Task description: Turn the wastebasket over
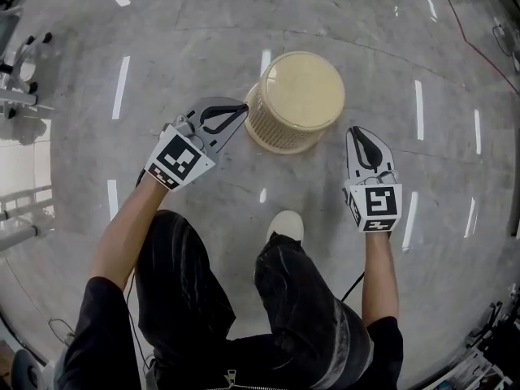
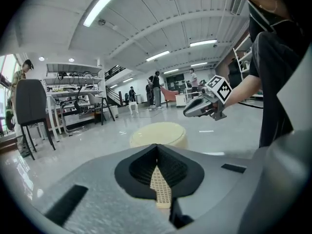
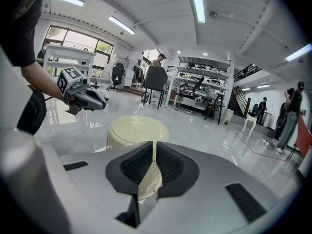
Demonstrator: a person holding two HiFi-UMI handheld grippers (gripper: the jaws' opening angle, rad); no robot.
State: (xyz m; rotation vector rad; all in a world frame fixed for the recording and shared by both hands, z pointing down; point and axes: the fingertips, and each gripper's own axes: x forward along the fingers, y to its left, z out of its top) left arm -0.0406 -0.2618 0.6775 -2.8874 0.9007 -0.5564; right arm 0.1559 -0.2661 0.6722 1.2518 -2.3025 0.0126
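Both sets of jaws are pressed together with nothing pinched. The cream lattice showing low in the gap in each gripper view is just the basket seen beyond the jaws. The wastebasket (image 1: 296, 100) stands on the floor (image 1: 390, 47) between the two grippers and a bit ahead of both tips, closed base up, mouth down, long axis vertical. It lies to the right of the left gripper (image 1: 241, 108) and up-left of the right gripper (image 1: 356, 132). The left tip is the nearer one, right at the basket's side wall near the lower rim. I can't tell whether it's touching or just beside it. The right tip sits clear of the wall, off the opposite side and further back toward the person. My read: to flip it, both need to spread or hook the rim at floor level, and the left is better placed to go first.
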